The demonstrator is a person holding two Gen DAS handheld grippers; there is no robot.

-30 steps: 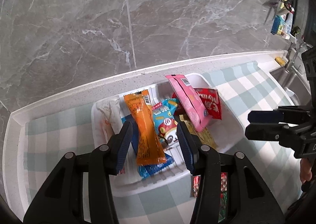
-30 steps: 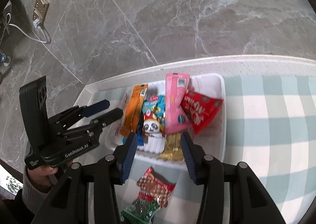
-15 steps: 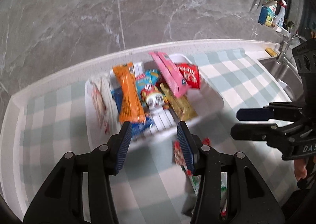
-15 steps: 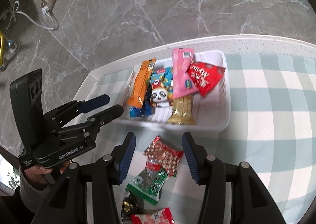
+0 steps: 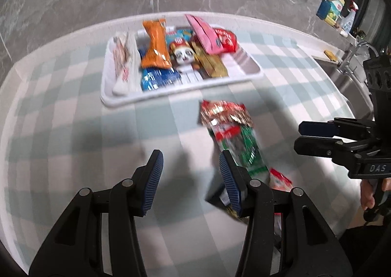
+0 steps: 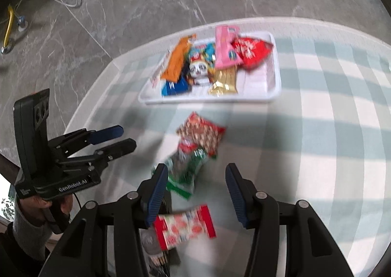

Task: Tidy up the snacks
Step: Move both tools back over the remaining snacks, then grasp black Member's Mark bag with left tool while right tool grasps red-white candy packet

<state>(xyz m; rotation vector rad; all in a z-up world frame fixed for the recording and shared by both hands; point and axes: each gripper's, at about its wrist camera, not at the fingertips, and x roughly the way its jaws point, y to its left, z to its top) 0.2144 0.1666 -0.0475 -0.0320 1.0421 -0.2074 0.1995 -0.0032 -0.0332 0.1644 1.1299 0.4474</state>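
My left gripper [image 5: 190, 169] fills the lower centre of its own view, blue-padded fingers spread wide, holding nothing, over the checked cloth [image 5: 73, 130]. My right gripper [image 6: 196, 185] likewise gapes wide and empty in the lower centre of its view; its left finger [image 6: 158, 186] sits just beside a green packet [image 6: 188, 167], contact unclear through blur. White tray [image 6: 275, 61] in the upper middle of the frame carries the sorted snacks: orange bar [image 6: 177, 60], pink pack [image 6: 226, 47], red bag [image 6: 251, 50], panda-print pack [image 6: 199, 70], gold bar [image 6: 224, 80]. Loose on the cloth below the tray: red patterned packet [image 6: 201, 134], green packet, red-and-white packet [image 6: 187, 227] at lower centre. Legible writing: "GenRobot.AI" on the left gripper body, "DAS" on the right; snack labels too blurred to read
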